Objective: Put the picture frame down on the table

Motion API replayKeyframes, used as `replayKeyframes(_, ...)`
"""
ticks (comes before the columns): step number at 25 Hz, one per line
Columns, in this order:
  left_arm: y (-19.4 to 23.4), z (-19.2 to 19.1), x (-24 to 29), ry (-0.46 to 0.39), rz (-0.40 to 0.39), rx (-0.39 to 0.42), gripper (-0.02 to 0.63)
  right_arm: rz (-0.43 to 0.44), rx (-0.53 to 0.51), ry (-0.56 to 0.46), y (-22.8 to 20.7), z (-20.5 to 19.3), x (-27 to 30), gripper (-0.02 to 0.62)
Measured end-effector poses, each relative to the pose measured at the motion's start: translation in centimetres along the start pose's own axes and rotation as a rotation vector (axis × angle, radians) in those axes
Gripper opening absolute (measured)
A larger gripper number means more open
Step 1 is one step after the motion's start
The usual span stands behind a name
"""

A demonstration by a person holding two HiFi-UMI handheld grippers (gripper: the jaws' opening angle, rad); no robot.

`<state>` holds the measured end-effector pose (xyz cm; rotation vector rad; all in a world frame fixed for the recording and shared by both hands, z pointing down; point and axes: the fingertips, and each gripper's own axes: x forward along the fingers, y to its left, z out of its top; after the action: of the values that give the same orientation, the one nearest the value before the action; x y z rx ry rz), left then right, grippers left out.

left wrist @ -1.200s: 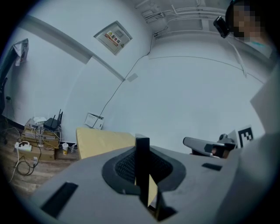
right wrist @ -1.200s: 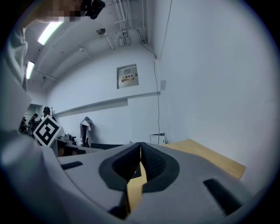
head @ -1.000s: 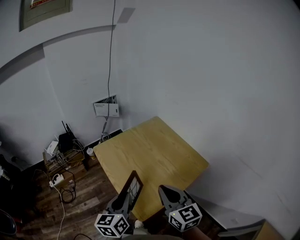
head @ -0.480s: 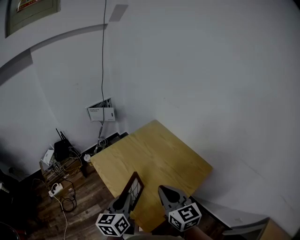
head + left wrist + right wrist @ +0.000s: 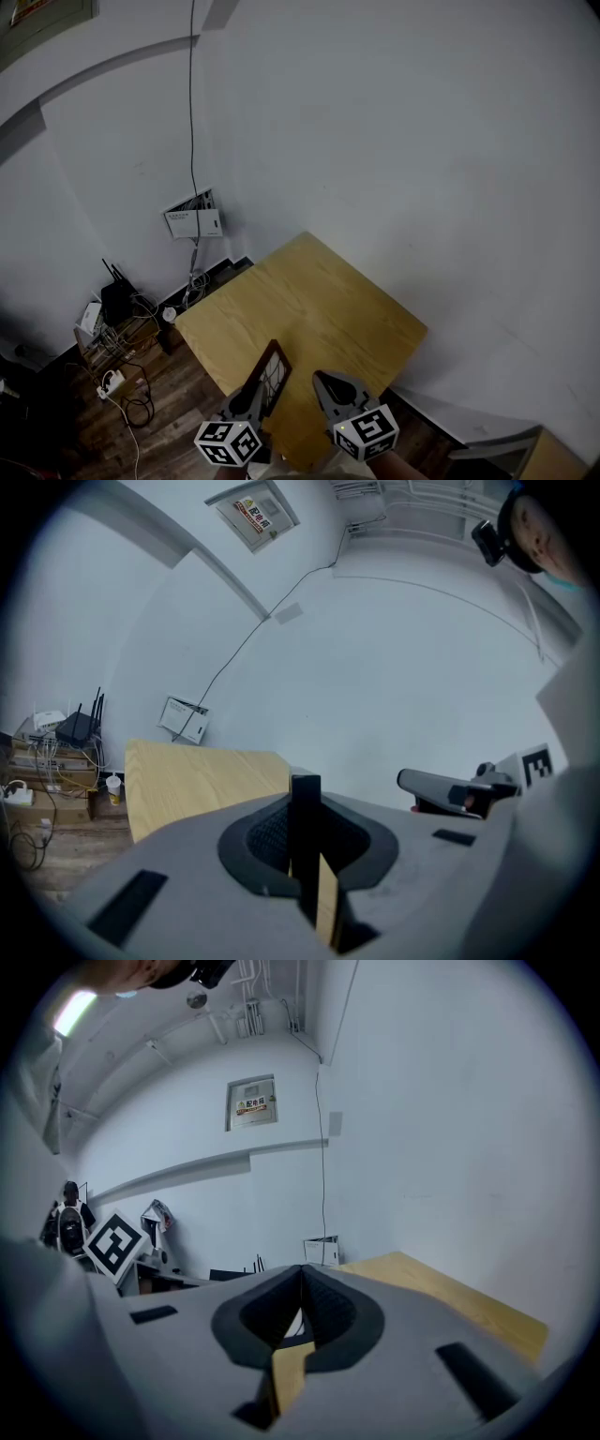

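Since a second ago the wall has slid leftward in the head view, so the framed notice (image 5: pixel 37 13) has almost left the top corner, while both grippers keep their place at the bottom. At far left a router (image 5: pixel 114 298) and tangled cables (image 5: pixel 127 398) lie on the floor below a wall box (image 5: pixel 192 222). Next, the left gripper (image 5: pixel 249 401) is clenched on the picture frame (image 5: pixel 271 368); its own view shows the dark frame edge pinched between the jaws. That frame stands tilted over the near-left edge of the surface (image 5: pixel 328 291), close to the near corner. Just right of it, the right gripper (image 5: pixel 328 386) is clenched on nothing, jaw tips meeting
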<state>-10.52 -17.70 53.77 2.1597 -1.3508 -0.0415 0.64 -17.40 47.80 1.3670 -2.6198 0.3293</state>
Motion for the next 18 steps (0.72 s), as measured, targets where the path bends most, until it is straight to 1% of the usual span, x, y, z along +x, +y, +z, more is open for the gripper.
replayKeyframes(4,0.7,-0.9,1.6,0.015,-0.001,-0.031,0.028,0.021,-0.003,0.026,-0.3,-0.5,0.7,0.0)
replayKeyframes(9,1.4,-2.4,3.4,0.054,-0.015,-0.085,0.028,0.045,-0.011,0.038,-0.9,-0.5,1.7,0.0)
replayKeyframes(18,2.7,-3.7,6.1,0.09,0.02,-0.103,0.028,0.061,-0.005,0.06,-2.0,-0.8,3.0,0.0)
